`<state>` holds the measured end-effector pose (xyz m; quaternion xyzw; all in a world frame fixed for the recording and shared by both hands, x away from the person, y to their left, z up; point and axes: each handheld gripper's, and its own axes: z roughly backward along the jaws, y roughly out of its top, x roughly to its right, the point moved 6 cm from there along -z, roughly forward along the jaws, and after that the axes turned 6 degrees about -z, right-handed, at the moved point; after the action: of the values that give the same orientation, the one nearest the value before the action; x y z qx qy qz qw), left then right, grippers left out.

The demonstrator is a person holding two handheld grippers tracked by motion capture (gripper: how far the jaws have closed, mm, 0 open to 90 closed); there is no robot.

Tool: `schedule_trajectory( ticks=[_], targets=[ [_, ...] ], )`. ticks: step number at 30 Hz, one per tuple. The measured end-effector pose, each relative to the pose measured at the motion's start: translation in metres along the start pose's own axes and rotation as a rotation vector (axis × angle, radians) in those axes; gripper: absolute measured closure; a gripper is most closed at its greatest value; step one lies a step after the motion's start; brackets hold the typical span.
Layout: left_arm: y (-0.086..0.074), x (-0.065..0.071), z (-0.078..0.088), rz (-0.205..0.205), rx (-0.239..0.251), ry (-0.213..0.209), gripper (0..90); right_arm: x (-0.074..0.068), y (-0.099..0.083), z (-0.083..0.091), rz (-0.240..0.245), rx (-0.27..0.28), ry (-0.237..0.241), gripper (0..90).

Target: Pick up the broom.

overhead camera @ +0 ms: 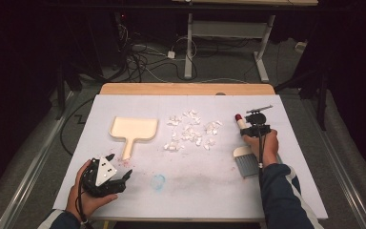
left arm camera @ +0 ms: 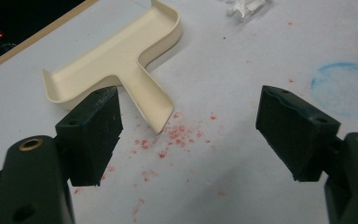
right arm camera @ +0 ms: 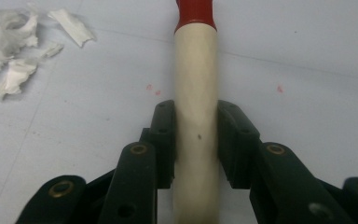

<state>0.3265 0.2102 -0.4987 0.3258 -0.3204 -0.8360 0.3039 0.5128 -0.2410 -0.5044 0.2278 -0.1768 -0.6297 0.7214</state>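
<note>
- The brush (overhead camera: 245, 143) has a round cream handle with a red tip at its far end and a flat head of grey bristles at the near end; it lies on the white table cover (overhead camera: 276, 191).
- The right gripper (right arm camera: 196, 135) is clamped on the handle, one black finger pressed against each side, with the red tip beyond the fingers.
- The right gripper view shows this grip up close, with the pads (right arm camera: 164, 135) tight on the cream wood; the high view shows the bristle head, which lies behind the fingers by the person's wrist.
- Torn paper scraps (overhead camera: 190, 131) lie to the left of the right fingers.
- The left gripper (left arm camera: 186, 135) has its fingers wide apart with nothing between them but the table cover and some red specks (left arm camera: 177, 135).
- The cream dustpan (left arm camera: 121, 65) lies just ahead of the left fingers, its short handle pointing toward them.
- A faint blue ring mark (left arm camera: 347, 86) sits beyond the right-hand finger in the left gripper view.
</note>
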Motion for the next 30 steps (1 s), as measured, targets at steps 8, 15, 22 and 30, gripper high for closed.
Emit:
schedule_trajectory(
  ticks=[8, 15, 22, 30],
  targets=[
    [0.004, -0.004, -0.001, 0.009, -0.017, 0.002, 22.1, 0.001, -0.005, 0.023, 0.018, 0.165, 0.083, 70.2],
    [0.056, 0.011, 0.001, 0.031, 0.115, -0.078, 22.2, -0.009, -0.01, 0.072, 0.083, 0.338, 0.142, 70.2],
    [0.115, 0.069, -0.014, -0.019, 0.183, -0.249, 22.2, -0.018, -0.017, 0.112, 0.089, 0.45, 0.208, 70.3],
    [0.18, 0.133, -0.033, -0.059, 0.248, -0.399, 23.8, -0.055, -0.023, 0.149, 0.164, 0.549, 0.277, 70.3]
  ],
)
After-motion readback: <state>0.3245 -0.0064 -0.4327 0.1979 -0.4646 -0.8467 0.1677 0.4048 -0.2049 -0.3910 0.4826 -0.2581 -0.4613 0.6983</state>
